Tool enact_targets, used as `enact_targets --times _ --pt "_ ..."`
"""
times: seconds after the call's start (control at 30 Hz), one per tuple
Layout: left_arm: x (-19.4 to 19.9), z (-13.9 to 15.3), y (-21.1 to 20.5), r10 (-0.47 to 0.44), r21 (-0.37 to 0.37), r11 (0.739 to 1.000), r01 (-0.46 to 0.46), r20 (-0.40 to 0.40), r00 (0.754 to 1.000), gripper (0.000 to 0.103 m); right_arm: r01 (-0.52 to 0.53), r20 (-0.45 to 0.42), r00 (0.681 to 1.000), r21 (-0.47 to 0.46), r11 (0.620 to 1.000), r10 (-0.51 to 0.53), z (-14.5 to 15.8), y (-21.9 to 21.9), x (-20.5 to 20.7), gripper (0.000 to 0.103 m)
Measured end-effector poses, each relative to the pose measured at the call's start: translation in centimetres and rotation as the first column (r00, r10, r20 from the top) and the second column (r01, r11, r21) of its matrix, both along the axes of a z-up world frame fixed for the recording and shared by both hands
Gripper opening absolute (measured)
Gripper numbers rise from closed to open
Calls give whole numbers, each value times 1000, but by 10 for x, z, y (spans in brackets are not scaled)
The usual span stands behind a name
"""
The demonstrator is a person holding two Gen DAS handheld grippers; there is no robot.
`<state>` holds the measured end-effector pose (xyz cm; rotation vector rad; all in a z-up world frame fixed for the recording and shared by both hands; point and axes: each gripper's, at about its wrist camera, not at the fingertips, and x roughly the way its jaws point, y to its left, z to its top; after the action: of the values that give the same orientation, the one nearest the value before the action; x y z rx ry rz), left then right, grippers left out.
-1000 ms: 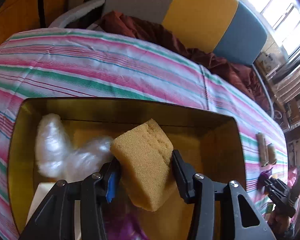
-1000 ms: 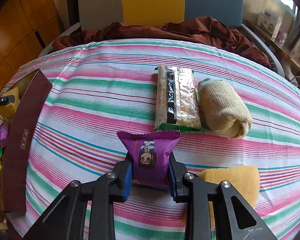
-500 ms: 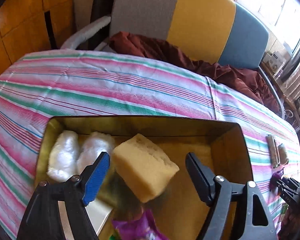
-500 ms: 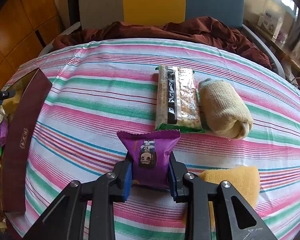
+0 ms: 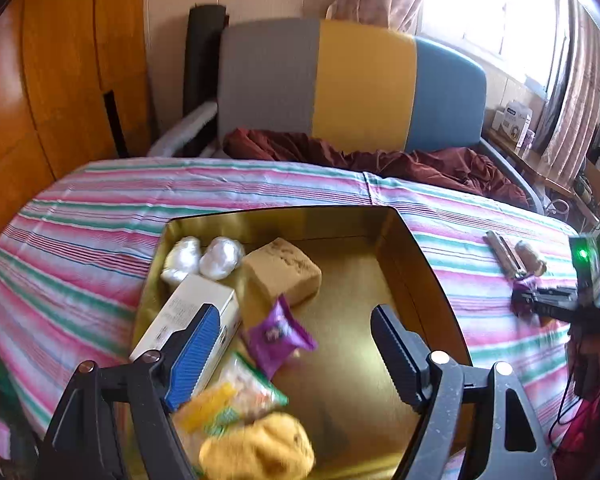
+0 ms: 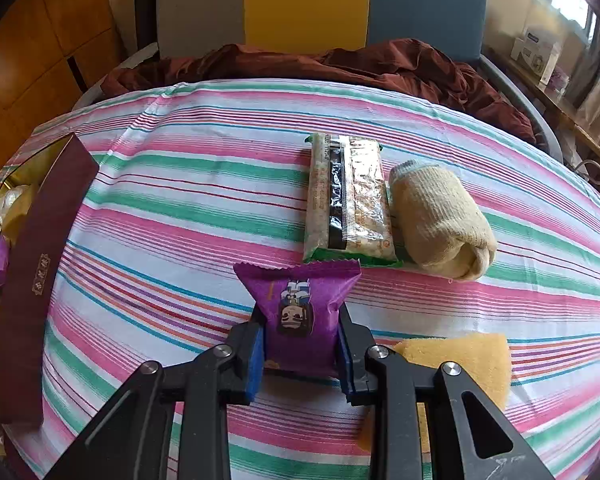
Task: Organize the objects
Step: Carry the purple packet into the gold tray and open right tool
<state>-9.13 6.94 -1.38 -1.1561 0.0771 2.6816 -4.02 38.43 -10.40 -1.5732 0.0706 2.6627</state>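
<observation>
My left gripper [image 5: 296, 344] is open and empty above a gold-lined box [image 5: 416, 264] on the striped cloth. In the box lie a tan sponge [image 5: 284, 272], two white wrapped bundles [image 5: 204, 258], a white carton [image 5: 188, 312], a purple snack packet [image 5: 278, 334], a green-edged snack bag [image 5: 240, 396] and a yellow lump [image 5: 256, 448]. My right gripper [image 6: 300, 344] is shut on a purple snack packet [image 6: 300, 308] just above the cloth. A clear snack pack [image 6: 348, 200], a rolled beige sock [image 6: 440, 220] and a yellow sponge [image 6: 460, 360] lie near it.
The box's dark red wall [image 6: 32, 264] stands at the left in the right wrist view. A maroon blanket [image 6: 340, 64] and a grey, yellow and blue chair back [image 5: 348, 84] lie beyond the table. The right gripper [image 5: 556, 300] shows far right in the left wrist view.
My left gripper opened and let the tan sponge drop into the box, then pulled back and up. The right gripper kept still with its purple packet.
</observation>
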Motion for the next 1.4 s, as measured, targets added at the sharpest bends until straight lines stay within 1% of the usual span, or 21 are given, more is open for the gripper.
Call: enact_targets --times 0.1,0.2,0.3,0.37,0.53,0.67,0.77,0.87,1.03,1.13,1.2,1.23,1.27,1.33,1.37,1.4 --pt "21 5 -3 -3 -8 1000 3 -40 999 79 25 1 1000 9 1000 -25 1 4 1 30" --pt "33 7 -8 -4 -15 1000 3 -54 999 79 48 -9 999 28 998 -47 8 5 4 30" --pt "42 8 -12 -11 -20 1000 9 -65 998 79 29 -35 999 32 999 -28 25 -5 8 30" --pt "46 7 -14 -15 -6 1000 14 -62 998 79 6 -60 998 28 1000 -4 40 -17 10 30" --pt "53 6 -19 -18 35 999 20 -56 998 75 -103 -127 986 15 995 104 78 -70 12 30" --pt "56 4 -26 -16 53 998 19 -55 998 75 -217 -169 962 -2 976 213 98 -127 14 30" --pt "55 1 -34 -5 60 998 8 -45 999 75 -301 -181 939 -29 953 291 105 -171 15 30" --pt "55 1 -48 20 73 997 -16 -43 999 74 -373 -167 917 -44 927 361 101 -214 12 30" --pt "55 -1 -82 89 107 991 -84 -40 995 74 -438 -91 897 -53 898 432 79 -265 -2 30" --pt "53 -6 -98 123 119 986 -120 -23 992 73 -445 -30 895 -42 894 445 62 -287 -16 30" --pt "52 -11 -104 134 129 983 -132 -5 991 73 -434 8 901 -26 901 434 49 -300 -29 32" --pt "52 -12 -105 135 132 982 -133 0 991 73 -426 15 904 -30 904 427 44 -304 -35 32" --pt "53 -13 -105 133 133 982 -133 2 991 73 -424 10 905 -53 904 425 42 -307 -39 33" --pt "54 -16 -104 124 131 984 -124 4 992 73 -415 -7 909 -104 904 416 39 -308 -43 42" --pt "55 -16 -103 119 129 985 -118 3 993 73 -402 -17 915 -107 909 403 39 -306 -43 55" --pt "55 -17 -102 116 125 986 -114 -1 993 73 -400 -29 916 -114 910 399 40 -305 -42 58"
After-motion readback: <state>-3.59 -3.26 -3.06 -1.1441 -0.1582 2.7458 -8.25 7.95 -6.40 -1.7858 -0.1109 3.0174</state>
